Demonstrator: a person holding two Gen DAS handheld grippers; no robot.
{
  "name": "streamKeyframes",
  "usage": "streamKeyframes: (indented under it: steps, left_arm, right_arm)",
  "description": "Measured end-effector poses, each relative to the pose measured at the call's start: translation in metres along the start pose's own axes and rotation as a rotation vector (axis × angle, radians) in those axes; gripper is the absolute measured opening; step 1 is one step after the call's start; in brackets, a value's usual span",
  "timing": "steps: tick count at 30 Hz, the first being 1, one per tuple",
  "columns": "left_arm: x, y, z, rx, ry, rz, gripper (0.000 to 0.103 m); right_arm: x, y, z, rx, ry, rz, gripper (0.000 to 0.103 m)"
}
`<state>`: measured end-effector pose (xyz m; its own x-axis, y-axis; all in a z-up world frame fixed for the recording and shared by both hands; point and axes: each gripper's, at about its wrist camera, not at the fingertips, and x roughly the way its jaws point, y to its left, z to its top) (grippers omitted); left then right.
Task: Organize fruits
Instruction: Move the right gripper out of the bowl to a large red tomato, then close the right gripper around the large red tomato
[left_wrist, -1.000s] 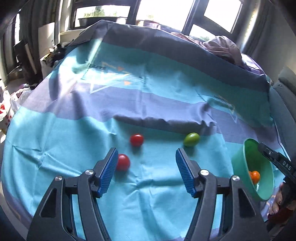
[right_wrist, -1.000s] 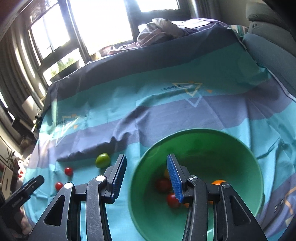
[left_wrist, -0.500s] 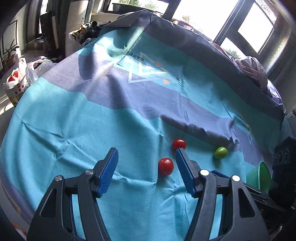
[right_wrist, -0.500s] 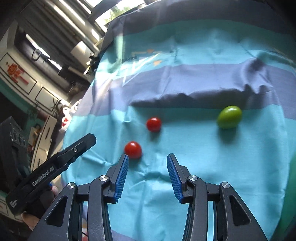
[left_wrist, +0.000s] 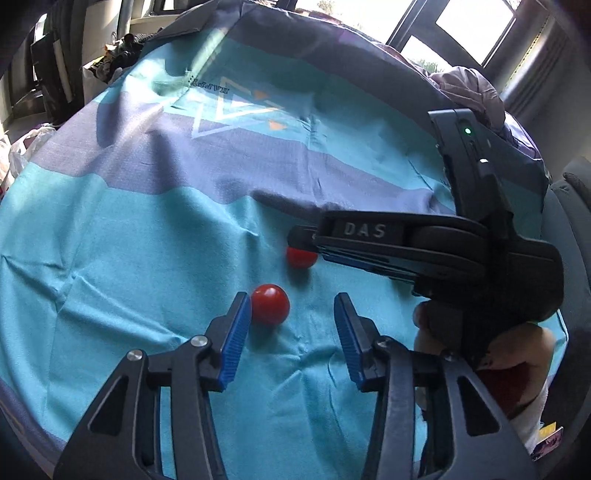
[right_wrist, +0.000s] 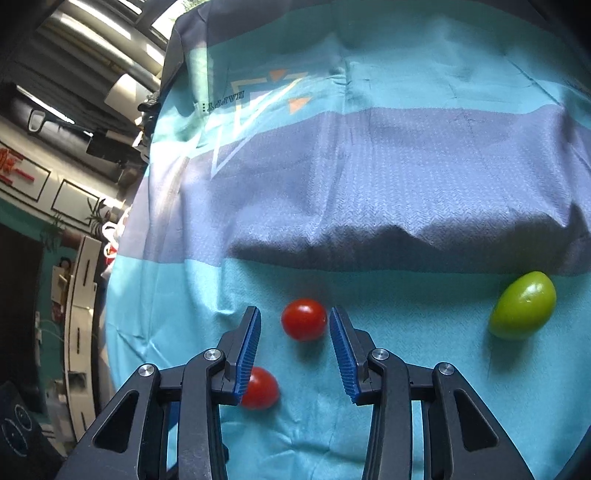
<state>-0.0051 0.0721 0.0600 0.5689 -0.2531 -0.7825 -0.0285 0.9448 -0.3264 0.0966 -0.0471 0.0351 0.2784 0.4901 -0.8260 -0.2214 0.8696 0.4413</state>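
Two red cherry tomatoes and a green one lie on a teal and purple striped cloth (right_wrist: 406, 184). My right gripper (right_wrist: 295, 325) is open, with one red tomato (right_wrist: 304, 319) between its fingertips. The second red tomato (right_wrist: 260, 387) lies just left of its left finger. The green tomato (right_wrist: 522, 305) lies to the right. My left gripper (left_wrist: 292, 315) is open and empty, with the near red tomato (left_wrist: 270, 303) beside its left fingertip. The far red tomato (left_wrist: 301, 257) is partly hidden under the right gripper's body (left_wrist: 424, 243).
The right gripper and the hand holding it (left_wrist: 509, 354) cross the right side of the left wrist view, close to my left gripper. A raised fold in the cloth (right_wrist: 406, 240) runs behind the tomatoes. Room clutter (right_wrist: 81, 295) stands past the cloth's left edge.
The right gripper has left the green bowl, swung left and come down around the far red tomato. The left gripper has moved closer to the near red tomato. The bowl is out of view.
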Motion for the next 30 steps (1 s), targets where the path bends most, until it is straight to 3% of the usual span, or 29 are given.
streamKeyframes:
  steps: [7,17,24,27,30]
  left_arm:
    - [0.02,0.002,0.0,-0.019,0.064,0.047,0.042]
    - [0.029,0.0,0.0,-0.004,0.065,0.087,0.042]
    - [0.035,-0.005,0.002,0.004,0.066,0.094,0.042]
    - [0.042,-0.003,-0.001,-0.022,0.11,0.081,0.042]
    - [0.046,-0.006,-0.003,-0.011,0.111,0.115,0.035]
  right_arm:
    - [0.012,-0.004,0.003,-0.017,0.009,-0.033,0.035]
    - [0.0,-0.006,-0.006,-0.034,-0.026,-0.092,0.031]
    - [-0.073,-0.022,-0.033,-0.046,-0.154,-0.165,0.031]
    - [-0.097,-0.027,-0.048,-0.04,-0.192,-0.183,0.03]
    - [-0.115,-0.033,-0.063,-0.028,-0.238,-0.173,0.03]
